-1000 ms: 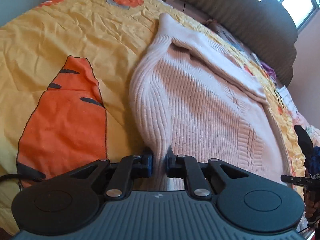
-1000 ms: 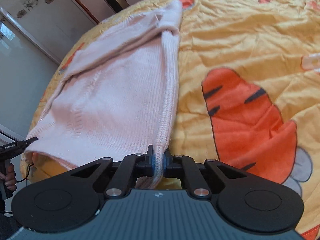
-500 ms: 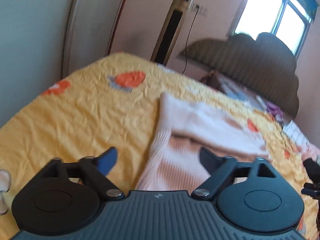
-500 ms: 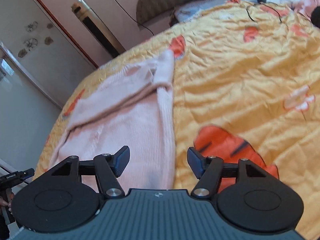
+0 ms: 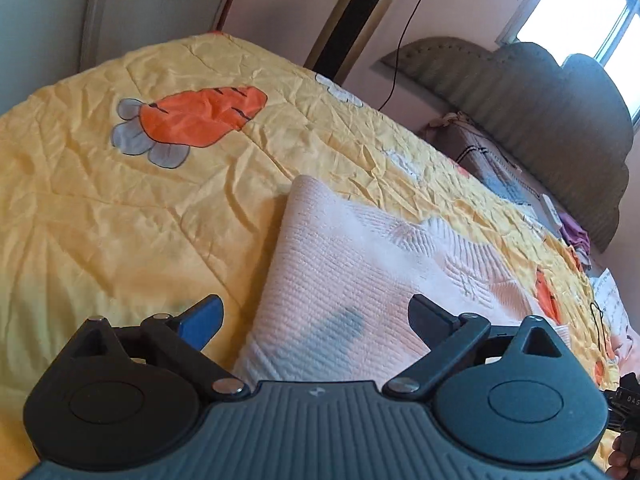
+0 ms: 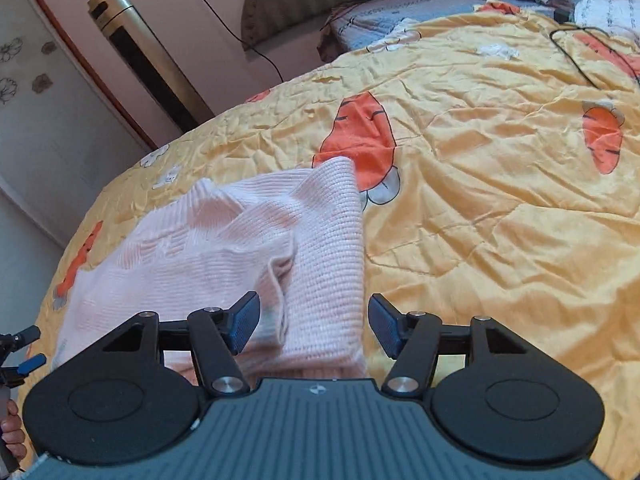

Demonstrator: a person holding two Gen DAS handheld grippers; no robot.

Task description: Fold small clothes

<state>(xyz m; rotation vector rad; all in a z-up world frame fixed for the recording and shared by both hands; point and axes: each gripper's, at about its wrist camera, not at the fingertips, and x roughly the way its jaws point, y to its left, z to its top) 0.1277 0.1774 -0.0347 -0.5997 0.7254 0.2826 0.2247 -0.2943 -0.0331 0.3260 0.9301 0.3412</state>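
A pale pink knit sweater (image 5: 360, 264) lies flat on the yellow carrot-print bedspread (image 5: 120, 216), folded over so its near part is doubled. My left gripper (image 5: 316, 316) is open and empty, hovering over the sweater's left edge. In the right wrist view the sweater (image 6: 240, 248) shows a folded sleeve and a ribbed edge. My right gripper (image 6: 314, 320) is open and empty, above the sweater's right edge.
A dark padded headboard (image 5: 560, 112) and a pile of bedding and clothes (image 6: 400, 20) lie at the bed's far end. A tower fan (image 6: 148, 56) stands by the wall. A black cable (image 6: 576, 56) lies on the bedspread. The other gripper shows at the left edge (image 6: 20, 352).
Both grippers were shut on the sweater's near edge one second ago. They have let go, opened wide, and lifted and moved forward over the sweater, which now lies folded shorter.
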